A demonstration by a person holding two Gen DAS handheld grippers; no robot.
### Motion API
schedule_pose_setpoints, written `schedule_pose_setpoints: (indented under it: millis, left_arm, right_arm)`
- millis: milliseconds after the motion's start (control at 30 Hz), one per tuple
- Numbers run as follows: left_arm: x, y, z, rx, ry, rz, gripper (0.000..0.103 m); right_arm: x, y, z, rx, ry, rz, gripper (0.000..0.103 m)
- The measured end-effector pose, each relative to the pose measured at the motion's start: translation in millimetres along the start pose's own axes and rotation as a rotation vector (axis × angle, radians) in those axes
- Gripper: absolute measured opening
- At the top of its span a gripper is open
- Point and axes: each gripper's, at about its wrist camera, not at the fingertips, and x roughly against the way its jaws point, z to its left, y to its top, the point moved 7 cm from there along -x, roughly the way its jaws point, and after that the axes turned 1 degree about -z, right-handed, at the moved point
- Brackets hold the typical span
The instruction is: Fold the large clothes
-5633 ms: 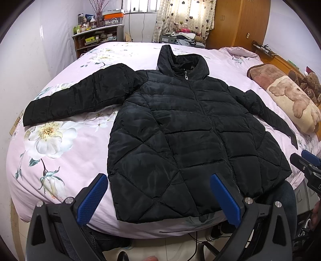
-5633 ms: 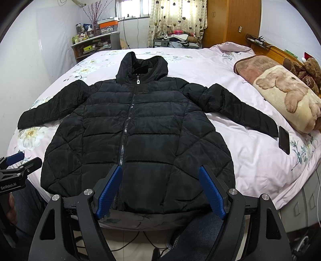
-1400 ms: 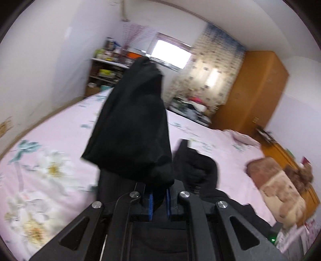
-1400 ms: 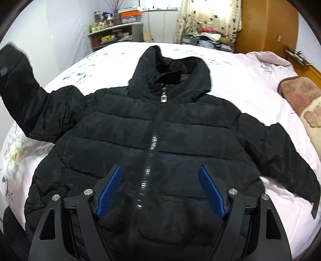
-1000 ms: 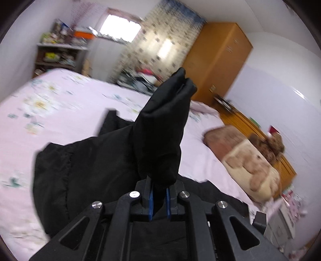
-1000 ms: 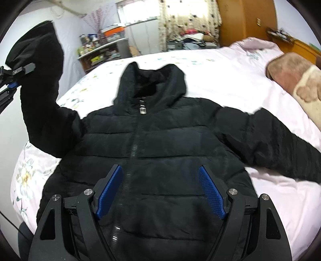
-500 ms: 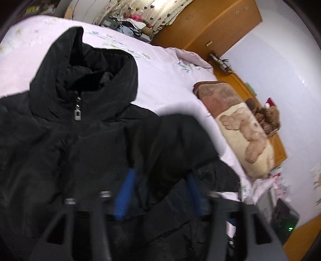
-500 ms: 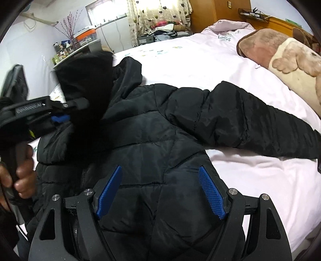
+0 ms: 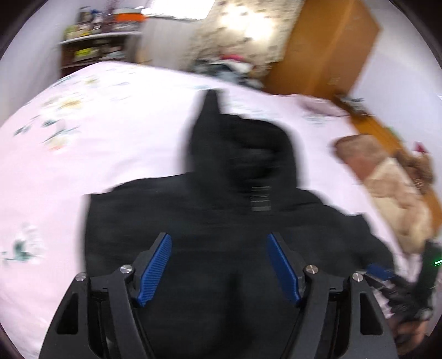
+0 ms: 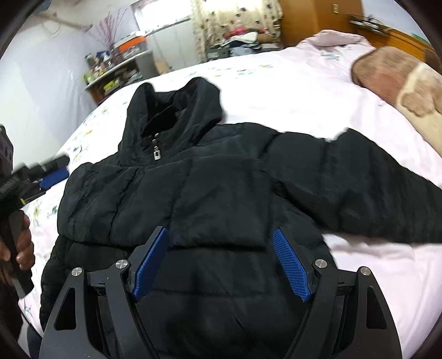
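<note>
Across the pink floral bed (image 10: 317, 91), the black quilted puffer jacket's (image 10: 221, 198) folded left sleeve (image 10: 154, 198) may spring back, since both the left tongs (image 9: 218, 266), jaws just opened, and right tongs (image 10: 219, 265) stand spread, empty.

Daylight enters from the window (image 10: 165, 24) at twelve o'clock; left view heavily motion-blurred, right mostly sharp; fisheye bends, darkens edges.

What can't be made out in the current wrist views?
- Left wrist view: motion blur smears the black puffer jacket, hiding its quilting and zipper.
- Right wrist view: the frame's right edge cuts off the cuff of the outstretched sleeve.
- Right wrist view: the open right gripper hides the hem.
</note>
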Motion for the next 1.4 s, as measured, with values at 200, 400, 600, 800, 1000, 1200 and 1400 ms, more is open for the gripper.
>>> schedule_pose_setpoints:
  millis: [200,400,600,800,1000,1200,1400]
  left_arm:
    - [-33,-31,74,0.115,0.137,0.027,0.055]
    - [-26,-28,64,0.092,0.160,0.041,0.054]
    - [-5,0,63,0.024,0.164,-0.053,0.053]
    - [-48,-16,81,0.054,0.194,0.007,0.056]
    - [-31,-11,73,0.047,0.208,0.013,0.052]
    - [26,-28,38,-0.013,0.106,-0.068,0.051]
    - [-5,-63,48,0.003,0.164,0.056,0.052]
  right_arm:
    - [-80,9,-14,0.020,-0.076,0.119,0.057]
    - [-99,11,-20,0.039,-0.102,0.138,0.058]
    - [-56,36,-20,0.004,-0.064,0.031,0.058]
    - [-105,38,-30,0.004,-0.071,0.133,0.058]
    - [-105,30,-30,0.013,-0.091,0.143,0.058]
    - [-51,20,-14,0.032,-0.073,0.055,0.058]
    - [-73,-11,-23,0.034,-0.091,0.142,0.058]
